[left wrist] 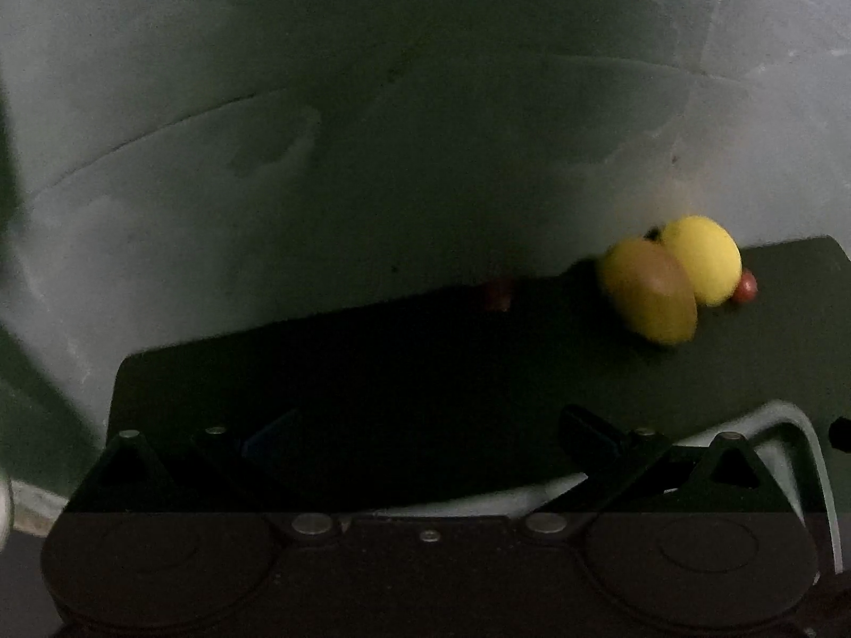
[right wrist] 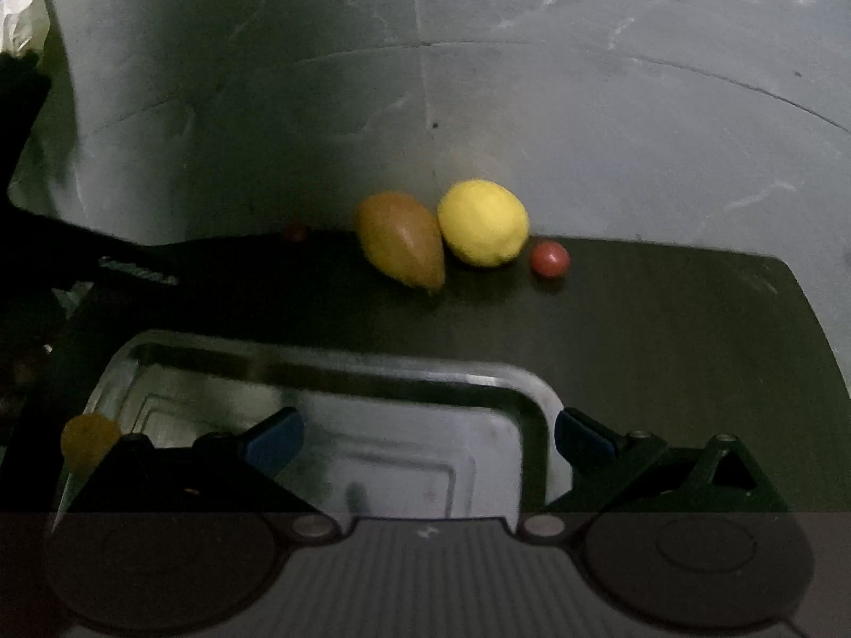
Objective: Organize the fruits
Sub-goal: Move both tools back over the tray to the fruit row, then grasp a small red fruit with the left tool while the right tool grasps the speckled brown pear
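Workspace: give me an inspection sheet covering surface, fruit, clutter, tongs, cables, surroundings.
Surface: dark table, dimly lit.
Job's things: mango and lemon side by side at the far edge, seemingly touching; small red fruit just right of the lemon, apart from it; another small reddish fruit left of the mango, blurred; metal tray near the front, with a small yellow-orange fruit at its left rim.
Clutter: nothing seen.
Tongs: right tongs open, empty, above the tray; left tongs open, empty, fingertips dark and hard to make out.
Cables: nothing seen.
Surroundings: grey wall behind the table; something pale at far upper left, unclear.
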A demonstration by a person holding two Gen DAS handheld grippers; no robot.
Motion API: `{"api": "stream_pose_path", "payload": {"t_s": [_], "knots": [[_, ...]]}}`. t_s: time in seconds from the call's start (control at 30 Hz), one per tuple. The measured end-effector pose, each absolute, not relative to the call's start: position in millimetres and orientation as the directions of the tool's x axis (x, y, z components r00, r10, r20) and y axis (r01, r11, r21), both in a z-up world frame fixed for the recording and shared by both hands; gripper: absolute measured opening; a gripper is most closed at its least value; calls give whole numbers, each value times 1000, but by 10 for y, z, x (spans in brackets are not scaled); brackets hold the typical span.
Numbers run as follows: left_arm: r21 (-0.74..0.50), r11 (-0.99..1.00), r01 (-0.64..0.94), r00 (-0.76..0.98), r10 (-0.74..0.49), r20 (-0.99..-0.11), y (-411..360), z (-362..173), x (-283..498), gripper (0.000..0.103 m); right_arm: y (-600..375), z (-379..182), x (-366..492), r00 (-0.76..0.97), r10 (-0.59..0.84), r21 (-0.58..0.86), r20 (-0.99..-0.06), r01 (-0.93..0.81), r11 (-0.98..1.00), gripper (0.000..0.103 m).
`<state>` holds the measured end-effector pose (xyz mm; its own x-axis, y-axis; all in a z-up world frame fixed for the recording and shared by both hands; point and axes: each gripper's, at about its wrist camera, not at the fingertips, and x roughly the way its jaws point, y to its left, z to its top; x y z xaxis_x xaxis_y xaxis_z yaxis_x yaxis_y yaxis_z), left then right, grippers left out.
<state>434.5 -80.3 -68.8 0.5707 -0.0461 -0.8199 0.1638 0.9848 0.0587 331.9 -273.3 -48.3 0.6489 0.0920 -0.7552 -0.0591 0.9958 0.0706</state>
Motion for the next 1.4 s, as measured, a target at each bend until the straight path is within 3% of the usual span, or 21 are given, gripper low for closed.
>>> {"api": "stream_pose_path", "payload": {"t_s": [0.27, 0.57, 0.87, 1.03, 1.4], "knots": [[36, 987, 159, 583, -64, -810, -886, -757, 4679, 102, -2691, -533, 3753, 660, 167, 102, -732, -136, 985, 101], [-4, 985, 170, 580, -103, -808, -933, -815, 4804, 94, -2691, -619, 4027, 660, 178, 118, -730, -135, 984, 81], [-45, 981, 186, 587, -148, -796, -922, -828, 4864, 74, -2661, -622, 4148, 668, 199, 139, -717, -142, 980, 73], [-60, 979, 194, 582, -164, -796, -873, -835, 4841, 51, -2634, -615, 4211, 671, 205, 140, -712, -151, 979, 69], [-98, 975, 201, 574, -198, -794, -828, -816, 4912, 26, -2594, -595, 4195, 670, 207, 147, -713, -147, 978, 68]]}}
